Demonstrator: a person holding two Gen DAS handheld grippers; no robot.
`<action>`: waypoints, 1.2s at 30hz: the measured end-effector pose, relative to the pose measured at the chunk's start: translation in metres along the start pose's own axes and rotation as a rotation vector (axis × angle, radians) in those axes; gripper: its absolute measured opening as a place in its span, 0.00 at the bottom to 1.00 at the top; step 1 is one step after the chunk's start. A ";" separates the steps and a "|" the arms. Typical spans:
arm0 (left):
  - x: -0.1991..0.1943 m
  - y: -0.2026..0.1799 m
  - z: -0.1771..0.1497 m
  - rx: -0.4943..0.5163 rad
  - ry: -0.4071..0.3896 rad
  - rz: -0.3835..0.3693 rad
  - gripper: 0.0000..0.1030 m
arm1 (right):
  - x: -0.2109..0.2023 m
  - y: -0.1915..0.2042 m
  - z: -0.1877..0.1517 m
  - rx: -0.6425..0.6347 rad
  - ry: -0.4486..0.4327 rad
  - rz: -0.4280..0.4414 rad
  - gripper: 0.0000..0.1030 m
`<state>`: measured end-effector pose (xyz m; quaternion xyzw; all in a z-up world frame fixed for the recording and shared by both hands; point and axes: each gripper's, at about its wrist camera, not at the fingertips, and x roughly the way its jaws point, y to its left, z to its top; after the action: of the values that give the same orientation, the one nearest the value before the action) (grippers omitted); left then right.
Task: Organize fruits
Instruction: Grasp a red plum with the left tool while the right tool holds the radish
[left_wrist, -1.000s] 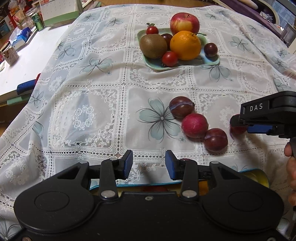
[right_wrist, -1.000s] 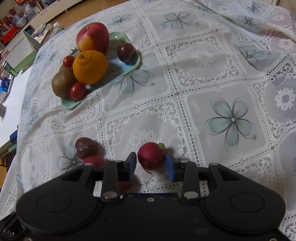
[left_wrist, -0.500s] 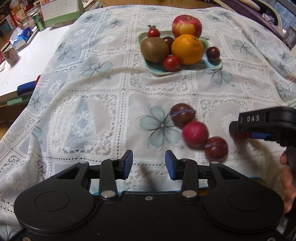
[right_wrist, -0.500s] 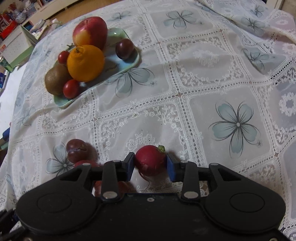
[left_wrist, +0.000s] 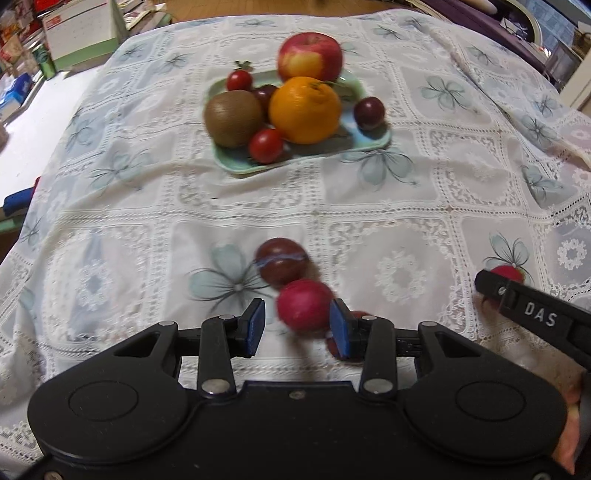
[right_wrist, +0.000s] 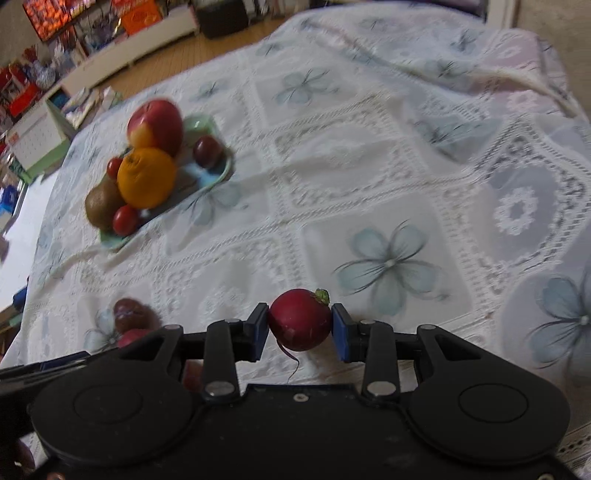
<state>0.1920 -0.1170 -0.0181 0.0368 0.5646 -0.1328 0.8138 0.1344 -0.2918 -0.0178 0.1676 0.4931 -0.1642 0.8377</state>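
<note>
Nearest first, then outward:
Right gripper (right_wrist: 300, 328): closed on a red radish (right_wrist: 300, 320), which is pinched between both blue pads with its green stub up and its thin root hanging; it is seen raised off the tablecloth (right_wrist: 369, 166).
Left gripper (left_wrist: 297, 326): spread apart, unloaded; a red round fruit (left_wrist: 303, 309) is framed between the pads, touching the right one or nearly so, which blur leaves unclear.
Loose fruit: a dark plum (left_wrist: 282, 263) is seen just beyond the red fruit; another, partly hidden behind the right pad, lies beside it.
Far field: a pale green tray (left_wrist: 373, 138) is loaded with kiwi (left_wrist: 232, 118), orange (left_wrist: 304, 109), apple (left_wrist: 309, 56), cherry tomatoes and a dark plum.
</note>
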 end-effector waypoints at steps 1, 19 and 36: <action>0.003 -0.003 0.000 0.005 0.005 0.001 0.47 | -0.001 -0.002 -0.001 0.003 -0.023 -0.005 0.36; 0.015 -0.018 0.005 -0.016 -0.005 0.094 0.56 | 0.014 -0.018 0.000 0.056 0.059 0.035 0.36; 0.030 -0.017 0.006 -0.016 0.033 0.100 0.56 | 0.021 -0.045 0.011 0.170 0.202 0.142 0.36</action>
<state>0.2031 -0.1401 -0.0421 0.0607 0.5767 -0.0869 0.8101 0.1326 -0.3390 -0.0367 0.2882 0.5463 -0.1280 0.7760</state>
